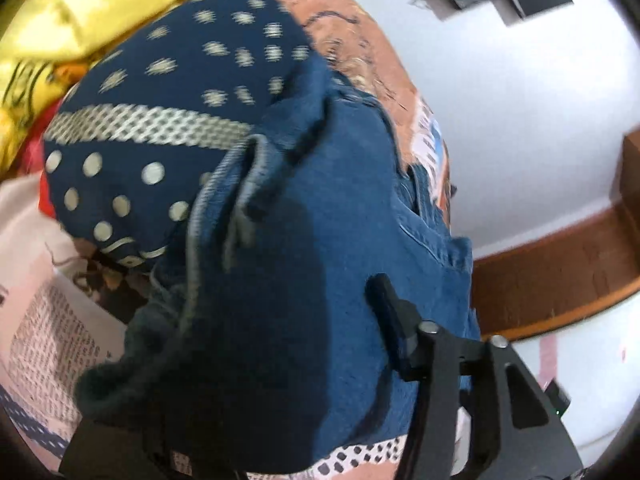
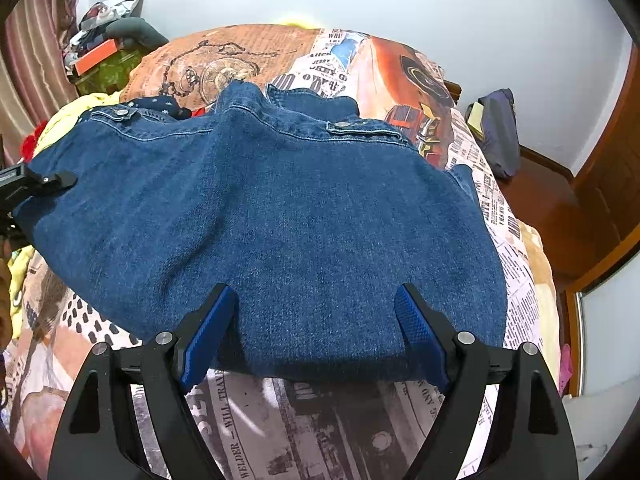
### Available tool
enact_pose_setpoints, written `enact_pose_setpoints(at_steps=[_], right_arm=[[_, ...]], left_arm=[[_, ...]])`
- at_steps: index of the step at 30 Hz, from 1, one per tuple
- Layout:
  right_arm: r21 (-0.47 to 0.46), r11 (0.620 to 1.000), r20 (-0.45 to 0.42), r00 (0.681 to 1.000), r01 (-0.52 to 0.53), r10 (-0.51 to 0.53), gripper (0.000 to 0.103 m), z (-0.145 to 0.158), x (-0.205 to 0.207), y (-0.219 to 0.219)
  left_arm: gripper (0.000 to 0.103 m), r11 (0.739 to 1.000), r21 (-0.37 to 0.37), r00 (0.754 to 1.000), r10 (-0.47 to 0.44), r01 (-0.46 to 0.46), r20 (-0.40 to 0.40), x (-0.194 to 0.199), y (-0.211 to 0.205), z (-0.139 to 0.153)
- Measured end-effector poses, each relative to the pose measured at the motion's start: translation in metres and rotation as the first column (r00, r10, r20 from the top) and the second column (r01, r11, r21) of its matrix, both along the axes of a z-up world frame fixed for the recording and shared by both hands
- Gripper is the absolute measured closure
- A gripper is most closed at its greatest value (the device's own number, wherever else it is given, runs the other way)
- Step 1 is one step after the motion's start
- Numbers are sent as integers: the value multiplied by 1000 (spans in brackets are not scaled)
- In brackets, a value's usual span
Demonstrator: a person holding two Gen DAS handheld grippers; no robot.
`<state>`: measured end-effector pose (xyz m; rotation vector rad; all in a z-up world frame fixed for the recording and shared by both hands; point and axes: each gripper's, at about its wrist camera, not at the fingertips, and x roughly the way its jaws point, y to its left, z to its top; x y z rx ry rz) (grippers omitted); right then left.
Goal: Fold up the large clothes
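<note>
Denim jacket lies spread on the bed, hem between your right tool's parted fingers, ready for pinching. Your left tool is buried under draped fabric; its grip can't be judged.

- Printed on the bedsheet, near edge between the right gripper's arms: "WILL TRA…", cut off by the denim jacket.
- Lower on the same sheet, running sideways: "WELDER".
- At the near right, beside a dark panel of the print: "AND".
- At the far side, beyond the jacket collar: "JERRY", with large letters below reading roughly "OWN", partly hidden.
- Along the sheet's right edge: columns of newsprint, too small to read.
- In the left wrist view: blurred blocks of small print on the sheet, unreadable.
</note>
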<state>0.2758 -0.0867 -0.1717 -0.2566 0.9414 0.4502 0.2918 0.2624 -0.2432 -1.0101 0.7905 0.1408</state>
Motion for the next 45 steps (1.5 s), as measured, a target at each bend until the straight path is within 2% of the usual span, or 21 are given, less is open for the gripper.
enact_pose_setpoints(at_steps=[2,5,7,8,10,14,17,19,22,23,26,29,32,38,43,45], right_arm=[[-4,1000,-16,1000,-5,5,23,2,-2,2],[8,1000,-31,999,-13,13,23,8,-3,5],[14,1000,-25,1000,-16,16,23,15,-2,8],[20,1000,-22,1000,-16,16,23,20,-2,11],[45,999,-18,1000,-19,19,23,29,1,16],[99,994,-18,998,-50,52,23,42,3,37],[86,992,-35,995,-92,95,23,35,3,58],[78,988,-63,988,-133,138,23,22,0,75],[96,982,-137,975,-164,176,23,1,2,91],[98,981,-161,970,-167,181,23,-6,3,94],[105,981,-222,958,-163,183,20,-27,9,97],[119,975,-209,955,-189,210,23,-22,8,88],[145,978,-185,966,-153,178,23,-10,9,65],[174,985,-119,992,-15,37,23,15,8,-2],[130,983,-108,988,126,-112,23,15,17,-62],[123,977,-122,980,175,-160,23,12,18,-83]], left_arm=[[68,999,35,1000,16,-16,1,-4,-5,8],[78,983,185,1000,-10,10,-1,-4,-24,38],[83,953,301,999,-42,34,21,-2,-42,66],[83,943,329,998,-52,39,32,-2,-47,74],[85,906,421,993,-94,53,77,-1,-66,104],[85,840,542,973,-150,33,173,-8,-85,151],[86,828,561,959,-158,-1,234,-16,-87,174],[86,809,588,954,-170,-7,245,-16,-86,183],[86,770,638,967,-179,24,181,-13,-90,175],[86,764,643,972,-179,40,152,-9,-91,169],[86,768,636,979,-177,73,101,-2,-91,148],[86,768,636,982,-169,76,87,2,-94,139],[86,770,630,977,-196,98,87,10,-106,143],[86,749,636,946,-311,183,94,42,-161,152],[86,714,620,889,-454,326,56,76,-235,136],[86,686,612,860,-510,394,18,84,-263,123]])
